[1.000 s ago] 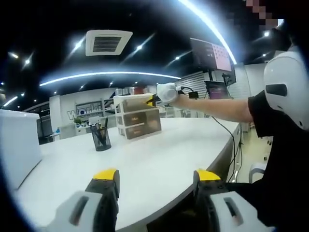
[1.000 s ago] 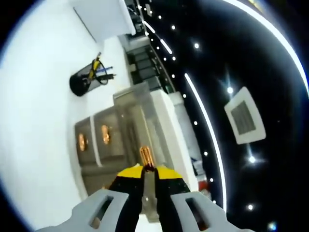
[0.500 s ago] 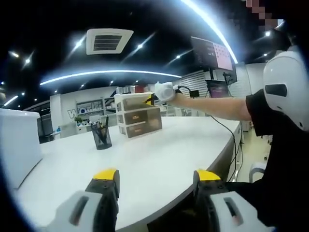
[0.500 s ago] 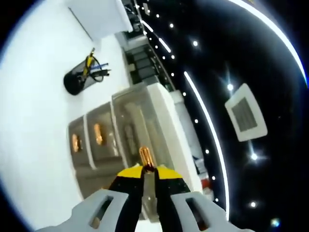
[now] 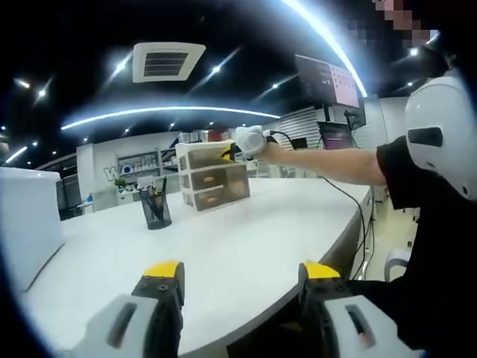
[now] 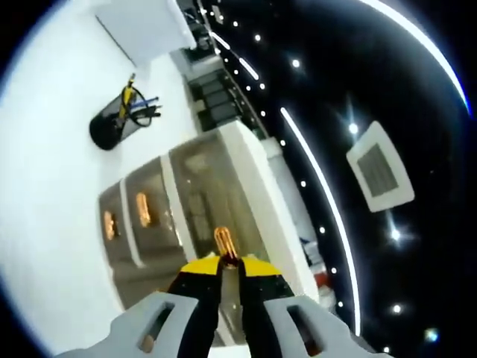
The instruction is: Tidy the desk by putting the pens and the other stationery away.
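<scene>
A translucent three-drawer unit (image 5: 212, 183) stands on the white desk (image 5: 253, 231), with a black mesh pen holder (image 5: 155, 211) full of pens to its left. My right gripper (image 5: 227, 154) is at the front of the top drawer. In the right gripper view, my right gripper (image 6: 226, 262) is shut on the top drawer's orange handle (image 6: 225, 240). The two lower drawers (image 6: 127, 220) are closed, and the pen holder (image 6: 112, 127) lies beyond them. My left gripper (image 5: 242, 280) hangs open over the desk's near edge with nothing between its fingers.
A tall white box (image 5: 26, 224) stands at the desk's left end, and shows again as the white box (image 6: 141, 26) past the pen holder. The person's arm (image 5: 328, 164) stretches across from the right. A monitor (image 5: 324, 82) stands behind, and the desk's curved edge (image 5: 350, 224) runs on the right.
My right gripper has moved a little toward the drawer unit with the handle still in it, and the top drawer has slid inward. The left gripper has stayed still.
</scene>
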The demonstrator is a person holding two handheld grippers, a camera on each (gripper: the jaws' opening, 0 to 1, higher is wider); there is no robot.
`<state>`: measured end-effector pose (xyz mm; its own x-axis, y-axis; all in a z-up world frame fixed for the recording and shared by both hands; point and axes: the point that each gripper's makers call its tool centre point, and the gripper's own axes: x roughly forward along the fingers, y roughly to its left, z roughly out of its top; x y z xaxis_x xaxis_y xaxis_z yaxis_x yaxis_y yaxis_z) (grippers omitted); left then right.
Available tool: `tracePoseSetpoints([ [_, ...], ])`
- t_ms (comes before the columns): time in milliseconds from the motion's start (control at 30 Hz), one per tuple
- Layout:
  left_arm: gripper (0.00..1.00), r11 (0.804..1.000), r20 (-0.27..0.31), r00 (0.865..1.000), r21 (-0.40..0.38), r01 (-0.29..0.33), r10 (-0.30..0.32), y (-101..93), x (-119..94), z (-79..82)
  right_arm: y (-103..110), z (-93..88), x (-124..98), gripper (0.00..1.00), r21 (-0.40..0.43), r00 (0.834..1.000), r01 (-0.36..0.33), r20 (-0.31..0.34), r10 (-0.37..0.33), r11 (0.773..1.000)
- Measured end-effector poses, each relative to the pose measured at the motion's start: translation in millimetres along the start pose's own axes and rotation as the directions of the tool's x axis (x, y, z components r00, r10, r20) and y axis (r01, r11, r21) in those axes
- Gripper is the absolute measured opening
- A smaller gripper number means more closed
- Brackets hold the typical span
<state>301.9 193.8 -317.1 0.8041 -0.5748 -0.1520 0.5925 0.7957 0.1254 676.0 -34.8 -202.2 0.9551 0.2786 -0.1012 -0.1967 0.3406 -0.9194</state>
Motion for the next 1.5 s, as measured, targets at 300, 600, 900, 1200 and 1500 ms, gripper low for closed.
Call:
tracePoseSetpoints([
  [300, 0.62, 1.000, 0.013, 1.000, -0.010, -0.003, 0.004, 2.4, -2, 3.4, 5, -3.3, -10, 0.21, 0.139, 0.998, -0.046, 0.038, 0.041, 0.989],
  [600, 0.62, 1.000, 0.032, 0.999, -0.022, -0.020, 0.021, 9.6, -3, 8.0, 18, -3.8, -50, 0.38, 0.447, 0.983, -0.169, 0.134, 0.121, 0.879],
  [900, 0.62, 0.999, 0.056, 0.998, -0.038, -0.008, 0.010, 8.1, 2, 15.3, 35, -12.8, -120, 0.49, 0.630, 0.957, -0.282, 0.240, 0.164, 0.724],
  [1200, 0.63, 0.999, 0.080, 0.997, -0.047, 0.001, 0.003, 7.0, 9, 24.6, 53, -40.6, -197, 0.49, 0.720, 0.947, -0.316, 0.281, 0.157, 0.617],
  [1500, 0.65, 0.996, 0.081, 0.997, -0.090, 0.029, -0.021, 8.0, 11, 22.2, 65, -68.1, -261, 0.52, 0.791, 0.954, -0.295, 0.272, 0.124, 0.535],
])
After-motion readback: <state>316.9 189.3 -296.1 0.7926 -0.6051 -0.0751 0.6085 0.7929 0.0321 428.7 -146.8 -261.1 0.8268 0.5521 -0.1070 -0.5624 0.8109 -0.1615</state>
